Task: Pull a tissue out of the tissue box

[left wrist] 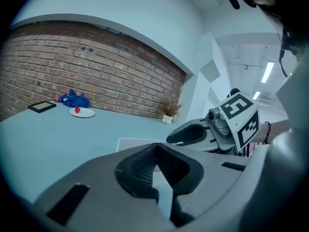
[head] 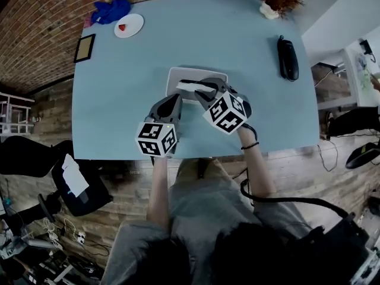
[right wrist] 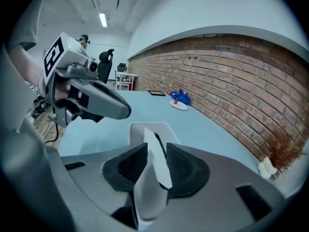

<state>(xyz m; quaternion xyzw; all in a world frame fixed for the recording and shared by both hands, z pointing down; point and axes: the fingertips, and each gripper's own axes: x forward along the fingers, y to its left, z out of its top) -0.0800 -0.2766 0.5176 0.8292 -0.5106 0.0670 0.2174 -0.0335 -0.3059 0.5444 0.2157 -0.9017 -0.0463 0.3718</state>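
Tissue [right wrist: 153,178] stands on edge between the jaws of our right hand-held gripper [right wrist: 155,151]. The jaws are spread apart and their pads do not press the sheet. Its narrow tip points toward the tissue box [head: 178,75], which lies flat near the front middle of the table [head: 178,34]. We cannot tell whether the sheet is still caught in the slot. Our left hand-held gripper [left wrist: 154,148] has its jaws together at the tips with nothing between them, and it sits at the box's near left edge. Far back on the table we see a white plate [head: 129,25] just beside a blue cloth [head: 111,9], and a black handset [head: 288,57] lies well to the right.
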